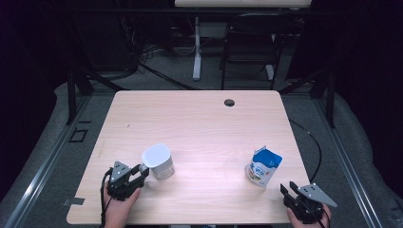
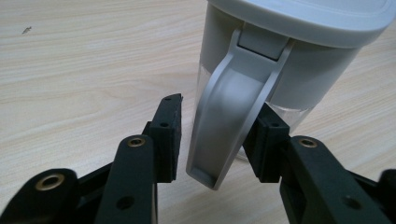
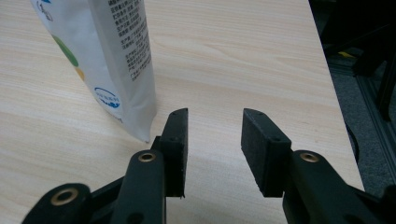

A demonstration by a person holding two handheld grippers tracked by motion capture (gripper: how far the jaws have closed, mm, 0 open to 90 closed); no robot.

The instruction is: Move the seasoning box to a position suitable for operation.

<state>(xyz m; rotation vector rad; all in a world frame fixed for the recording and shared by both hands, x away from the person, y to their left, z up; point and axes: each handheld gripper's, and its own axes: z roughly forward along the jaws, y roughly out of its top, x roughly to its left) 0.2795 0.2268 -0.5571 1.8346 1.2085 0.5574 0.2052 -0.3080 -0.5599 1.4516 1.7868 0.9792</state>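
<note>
The left gripper [image 1: 142,172] stands at the near left of the wooden table [image 1: 199,118], with the grey handle [image 2: 229,116] of the white-lidded pitcher [image 1: 158,161] between its half-open jaws; one pad touches the handle, the other is a little apart. The right gripper [image 1: 288,189] is at the near right, jaws apart and empty, just beside the upright blue-and-white pouch [image 1: 263,166].

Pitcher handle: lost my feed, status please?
Left gripper open, straddling pitcher handle, left pad not touching. Right gripper open, empty, beside pouch. Nothing in the way.
</note>
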